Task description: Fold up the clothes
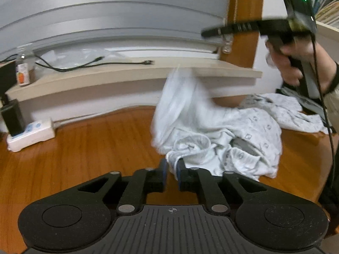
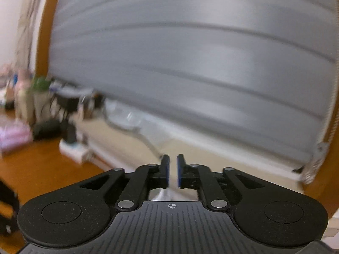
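The left gripper (image 1: 171, 165) has its jaws narrowly apart, with nothing pressed between them. The white garment (image 1: 214, 135) lies crumpled on the wooden table (image 1: 84, 148) just ahead. The right gripper (image 2: 173, 165) is narrowly apart too, empty, facing a grey blind (image 2: 190, 53).

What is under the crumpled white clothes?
The white garment lies heaped on the wooden floor, which shows all around it. Whatever lies beneath the heap is covered, so that cannot be seen.
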Motion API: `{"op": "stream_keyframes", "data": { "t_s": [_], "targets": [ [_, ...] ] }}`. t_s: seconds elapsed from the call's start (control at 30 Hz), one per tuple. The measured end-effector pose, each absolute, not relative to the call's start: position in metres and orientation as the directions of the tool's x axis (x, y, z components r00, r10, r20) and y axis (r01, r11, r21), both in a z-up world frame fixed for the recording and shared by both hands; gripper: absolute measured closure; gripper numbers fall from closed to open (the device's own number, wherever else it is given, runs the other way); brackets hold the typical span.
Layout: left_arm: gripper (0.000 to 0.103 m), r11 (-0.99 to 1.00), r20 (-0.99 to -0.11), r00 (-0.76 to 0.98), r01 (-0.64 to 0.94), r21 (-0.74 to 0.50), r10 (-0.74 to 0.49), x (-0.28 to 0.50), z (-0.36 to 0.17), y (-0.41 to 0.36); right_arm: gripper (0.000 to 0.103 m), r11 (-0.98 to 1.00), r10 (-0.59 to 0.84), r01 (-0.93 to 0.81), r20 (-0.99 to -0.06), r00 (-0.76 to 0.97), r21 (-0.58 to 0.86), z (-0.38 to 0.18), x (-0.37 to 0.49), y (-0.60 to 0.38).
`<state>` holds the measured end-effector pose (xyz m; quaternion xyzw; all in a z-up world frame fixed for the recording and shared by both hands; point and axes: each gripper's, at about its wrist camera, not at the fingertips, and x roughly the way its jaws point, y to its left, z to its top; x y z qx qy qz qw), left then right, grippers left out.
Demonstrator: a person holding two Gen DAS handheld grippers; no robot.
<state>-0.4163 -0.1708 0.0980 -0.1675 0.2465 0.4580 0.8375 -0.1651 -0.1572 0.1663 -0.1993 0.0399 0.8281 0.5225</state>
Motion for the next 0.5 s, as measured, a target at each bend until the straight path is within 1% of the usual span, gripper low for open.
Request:
{"op": "stream_keyframes", "data": {
  "t_s": [0.03, 0.1, 0.23, 0.43, 0.47, 0.5],
  "targets": [
    [0.088, 0.520, -0.561, 0.452, -0.853, -0.045, 0.693, -0.415, 0.099, -0.172, 0.083, -0.456, 0.844, -0.878, -0.384, -0.375, -0.145, 0.164, -0.165, -0.159],
    [0.088, 0.524, -0.547, 0.461, -0.850, -0.047, 0.699, -0.415, 0.102, -0.177, 0.080, -0.455, 0.840, -0.878, -0.399, -0.368, -0.150, 0.163, -0.160, -0.168],
    [0.088, 0.561, -0.533, 0.504, -0.825, -0.065, 0.679, -0.401, 0.105, -0.185, 0.079, -0.454, 0.827, -0.880, -0.434, -0.356, -0.143, 0.151, -0.135, -0.189],
    [0.088, 0.617, -0.565, 0.555, -0.780, -0.101, 0.610, -0.356, 0.084, -0.174, 0.079, -0.428, 0.798, -0.893, -0.522, -0.300, -0.140, 0.113, -0.089, -0.215],
    [0.086, 0.623, -0.570, 0.562, -0.774, -0.108, 0.600, -0.350, 0.081, -0.173, 0.079, -0.427, 0.792, -0.894, -0.534, -0.296, -0.138, 0.107, -0.085, -0.219],
    [0.074, 0.625, -0.572, 0.565, -0.772, -0.112, 0.595, -0.345, 0.079, -0.172, 0.079, -0.427, 0.786, -0.894, -0.544, -0.293, -0.135, 0.102, -0.081, -0.223]
  ]
}}
